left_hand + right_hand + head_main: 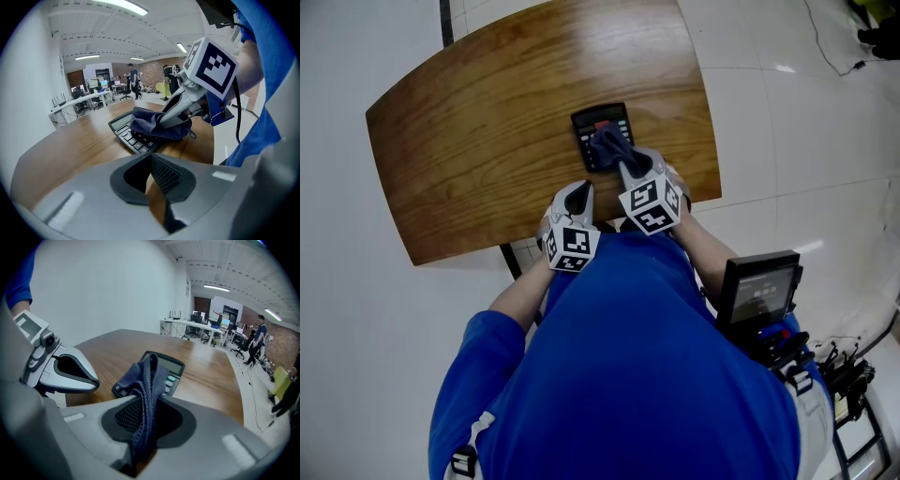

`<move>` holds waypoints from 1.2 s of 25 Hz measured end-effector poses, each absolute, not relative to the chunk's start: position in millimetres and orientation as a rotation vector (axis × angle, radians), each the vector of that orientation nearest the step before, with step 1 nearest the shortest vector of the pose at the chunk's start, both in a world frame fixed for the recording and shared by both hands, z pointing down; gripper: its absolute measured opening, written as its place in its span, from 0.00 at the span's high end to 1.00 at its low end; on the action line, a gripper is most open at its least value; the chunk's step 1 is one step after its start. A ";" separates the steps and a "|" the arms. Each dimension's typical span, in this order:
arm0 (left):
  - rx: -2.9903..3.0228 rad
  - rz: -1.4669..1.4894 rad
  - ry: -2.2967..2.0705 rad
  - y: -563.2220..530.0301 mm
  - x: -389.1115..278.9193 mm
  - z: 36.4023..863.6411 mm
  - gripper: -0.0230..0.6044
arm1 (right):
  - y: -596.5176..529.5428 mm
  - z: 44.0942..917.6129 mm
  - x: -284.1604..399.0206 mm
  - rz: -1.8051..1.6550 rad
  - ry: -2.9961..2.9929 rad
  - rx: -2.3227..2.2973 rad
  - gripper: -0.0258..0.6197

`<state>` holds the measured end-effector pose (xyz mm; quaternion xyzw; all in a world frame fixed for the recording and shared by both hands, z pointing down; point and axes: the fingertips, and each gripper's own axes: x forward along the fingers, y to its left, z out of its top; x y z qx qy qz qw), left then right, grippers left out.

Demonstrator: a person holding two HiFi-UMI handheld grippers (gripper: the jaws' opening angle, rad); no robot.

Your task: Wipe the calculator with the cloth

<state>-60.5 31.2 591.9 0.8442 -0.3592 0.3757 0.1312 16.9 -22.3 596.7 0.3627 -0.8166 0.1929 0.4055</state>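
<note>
Table (459, 131) of brown wood runs across the head view, and the 2 grippers sit at its near edge. The left gripper (578, 197) hovers just short of that edge, its jaws drawn together on nothing, with only bare wood showing past the pads in its own view. Just beyond it and a little to the right lies the calculator (598, 120), flat on the table with its display at the far end and its keys towards the person. The cloth (609, 145), dark blue and bunched, rests on the lower keys and covers part of them. The right gripper (623, 161) has its jaws clamped on a fold of that cloth, which hangs forward from between the pads onto the calculator. The wiping looks under way or about to start. The main risk is that the calculator is loose, because the left gripper is not steadying it. A firm stroke could drag it sideways or pull it towards the near edge, which is close. Only 1 fold is pinched, so the cloth might slip free on a hard pull, and the jaw tips could scrape the keys if pressed too low. No box, tray or other container shows on the table
</note>
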 end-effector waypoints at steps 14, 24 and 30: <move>2.467 1.079 -1.039 28.6 -54.6 597.7 0.95 | -26.9 605.4 54.4 0.506 -1.984 1.003 0.86; 2.442 1.069 -1.110 25.9 -66.7 591.9 0.95 | -51.9 577.7 32.3 0.445 -2.065 1.036 0.86; 2.406 1.079 -1.179 29.7 -80.8 581.8 0.95 | -59.8 586.1 24.4 0.467 -2.053 0.992 0.86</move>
